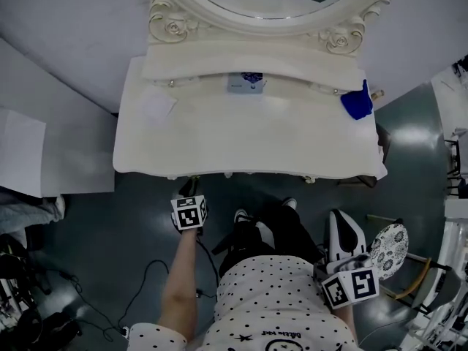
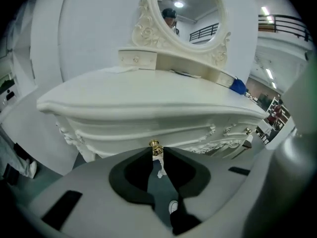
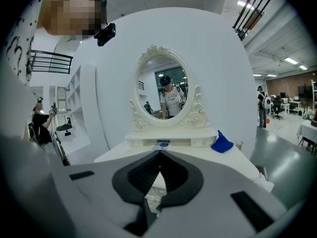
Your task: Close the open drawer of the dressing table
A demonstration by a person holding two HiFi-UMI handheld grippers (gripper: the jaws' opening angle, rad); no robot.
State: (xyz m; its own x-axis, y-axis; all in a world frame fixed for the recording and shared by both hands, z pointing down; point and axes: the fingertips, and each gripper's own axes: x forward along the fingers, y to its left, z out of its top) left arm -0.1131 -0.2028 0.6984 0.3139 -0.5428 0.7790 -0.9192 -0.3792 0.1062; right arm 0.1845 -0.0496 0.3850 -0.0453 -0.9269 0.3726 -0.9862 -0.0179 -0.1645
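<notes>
The white dressing table stands in front of me, its oval mirror at the back. My left gripper reaches under the table's front edge. In the left gripper view the gold drawer knob sits right between the jaw tips of my left gripper, and both tips touch it. The drawer front looks close to flush with the carved front; I cannot tell how far out it stands. My right gripper hangs by my right side, away from the table. My right gripper has its jaws together and empty.
A blue cloth lies at the tabletop's right end, a white sheet at its left. A small card rests on the shelf under the mirror. A patterned stool stands at my right. Cables trail over the dark floor.
</notes>
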